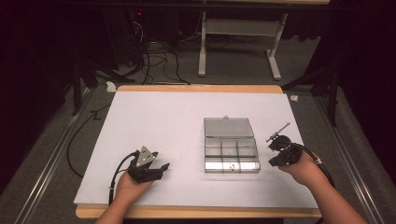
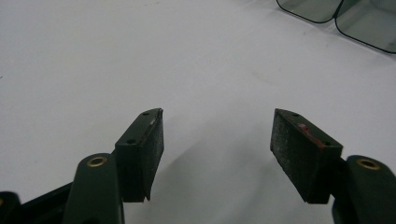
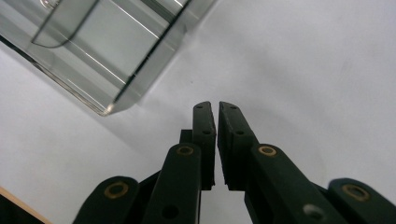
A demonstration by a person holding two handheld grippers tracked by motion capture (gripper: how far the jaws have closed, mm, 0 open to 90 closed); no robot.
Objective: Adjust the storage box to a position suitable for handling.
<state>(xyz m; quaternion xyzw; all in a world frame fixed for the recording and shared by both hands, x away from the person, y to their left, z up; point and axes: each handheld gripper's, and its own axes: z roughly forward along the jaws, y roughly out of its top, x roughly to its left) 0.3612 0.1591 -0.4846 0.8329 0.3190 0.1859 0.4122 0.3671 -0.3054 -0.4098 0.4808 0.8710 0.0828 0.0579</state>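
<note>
A clear plastic compartment box (image 1: pixel 231 150) lies open on the white mat (image 1: pixel 159 116), right of centre, with its lid (image 1: pixel 229 127) folded back. My left gripper (image 1: pixel 161 163) rests low at the front left, and its jaws stand open and wide apart over bare mat (image 2: pixel 217 135). To the right of the box, my right gripper (image 1: pixel 275 150) is shut, with nothing visible between its jaws (image 3: pixel 217 109). A corner of the box (image 3: pixel 107 51) is close on that gripper's left. A thin metal tool (image 1: pixel 280 130) sticks out just beyond the right gripper; whether they touch is unclear.
The box's rounded corners (image 2: pixel 364 23) show far ahead of the left gripper. The table's wooden edge (image 1: pixel 196 212) runs along the front. Cables (image 1: pixel 163 60) and a white table frame (image 1: pixel 238 28) stand on the floor behind.
</note>
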